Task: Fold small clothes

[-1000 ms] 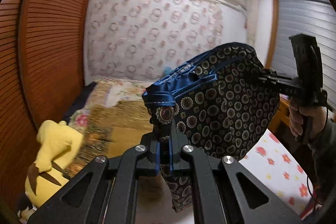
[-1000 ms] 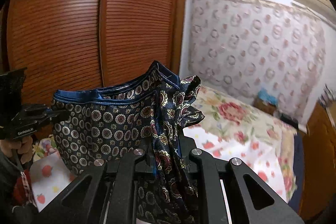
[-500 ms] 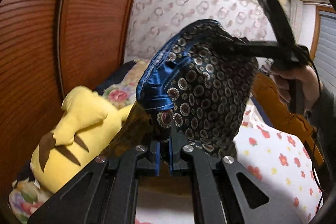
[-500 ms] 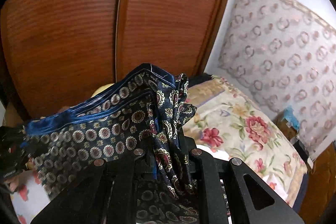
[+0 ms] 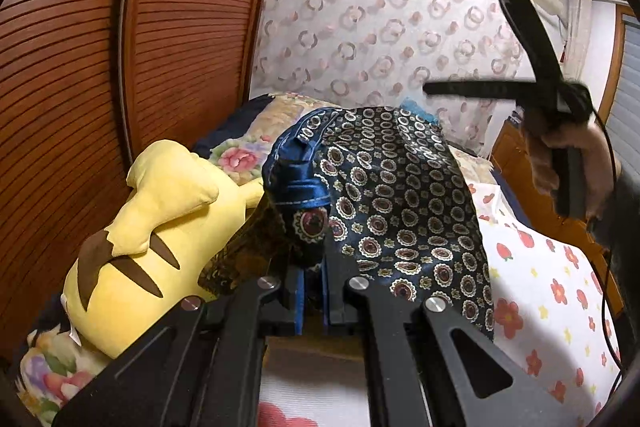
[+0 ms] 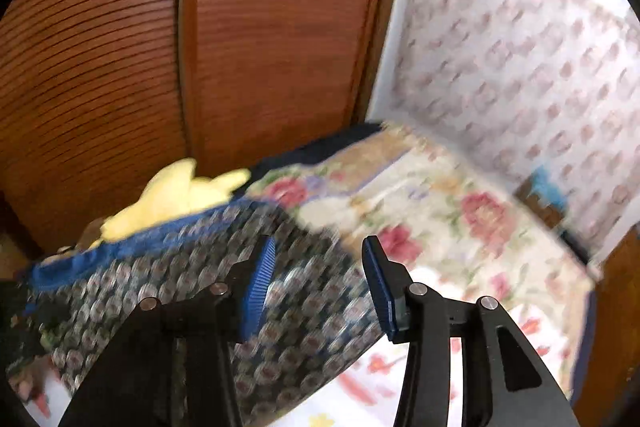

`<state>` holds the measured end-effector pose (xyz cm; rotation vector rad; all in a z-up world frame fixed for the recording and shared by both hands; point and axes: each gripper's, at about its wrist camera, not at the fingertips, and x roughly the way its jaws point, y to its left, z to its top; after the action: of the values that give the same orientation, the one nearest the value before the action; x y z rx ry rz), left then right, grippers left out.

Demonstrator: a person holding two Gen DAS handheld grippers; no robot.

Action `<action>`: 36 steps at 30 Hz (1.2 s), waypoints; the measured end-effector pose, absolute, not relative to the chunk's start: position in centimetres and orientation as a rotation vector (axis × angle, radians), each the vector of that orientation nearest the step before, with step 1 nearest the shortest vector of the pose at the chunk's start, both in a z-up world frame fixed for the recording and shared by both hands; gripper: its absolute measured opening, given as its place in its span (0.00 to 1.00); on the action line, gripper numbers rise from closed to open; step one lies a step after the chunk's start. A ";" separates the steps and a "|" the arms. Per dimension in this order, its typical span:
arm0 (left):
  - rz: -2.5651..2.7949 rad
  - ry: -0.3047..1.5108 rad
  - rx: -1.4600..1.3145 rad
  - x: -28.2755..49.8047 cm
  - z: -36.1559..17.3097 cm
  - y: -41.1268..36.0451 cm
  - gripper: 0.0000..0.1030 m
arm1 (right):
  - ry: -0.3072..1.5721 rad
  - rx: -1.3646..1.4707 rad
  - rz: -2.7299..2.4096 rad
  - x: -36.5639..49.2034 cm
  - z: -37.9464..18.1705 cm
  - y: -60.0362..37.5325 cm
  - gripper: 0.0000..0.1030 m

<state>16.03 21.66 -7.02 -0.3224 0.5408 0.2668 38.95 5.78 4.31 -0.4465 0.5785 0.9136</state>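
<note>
- The bed (image 5: 552, 291) fills the room's floor, spread with a white sheet printed in red flowers, and a floral quilt (image 6: 440, 203) lies toward the patterned wall.
- A louvred wooden wardrobe (image 5: 120, 67) stands along the bed's side.
- A yellow plush toy (image 5: 160, 211) rests against the wardrobe, just beside the cloth.
- The dark blue patterned shorts (image 5: 400, 203), with their plain blue waistband (image 5: 296, 167), now droop down onto the bed in a slack heap; half a second ago they were stretched up in the air between the two tools.
- The left claw (image 5: 314, 291) is pinched narrow on a bunched corner of the shorts, the fabric rising straight out of its pads and spilling away to the right, the same hold as before.
- The right claw (image 6: 316, 283) stands wide with nothing between its blue pads (image 6: 260, 279); half a second ago it was clamped on the far corner of the waistband.
- From the left wrist view the right claw (image 5: 432, 89) hangs above and beyond the shorts, clear of the cloth, with the person's right hand (image 5: 568, 163) on its handle.
- In the right wrist view, which is blurred, the shorts (image 6: 208, 287) lie below and to the left of the parted pads.
</note>
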 end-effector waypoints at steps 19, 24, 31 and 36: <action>0.270 0.554 -0.221 14.5 -4.8 19.3 0.30 | 0.673 -0.264 0.863 39.5 -2.5 4.2 0.46; 0.197 0.519 -0.168 12.9 -3.0 17.1 0.54 | 0.642 -0.212 0.816 35.4 -1.5 0.5 0.46; 0.109 0.464 -0.139 10.6 -0.6 13.6 0.82 | 0.603 -0.174 0.737 28.9 -1.0 -4.7 0.46; 0.078 0.452 -0.094 9.4 0.5 10.5 0.88 | 0.565 -0.137 0.698 23.7 0.0 -8.0 0.46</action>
<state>9.36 10.53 0.54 -0.0942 0.4523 0.0783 23.69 -7.95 -0.05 -0.1370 0.5653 0.6985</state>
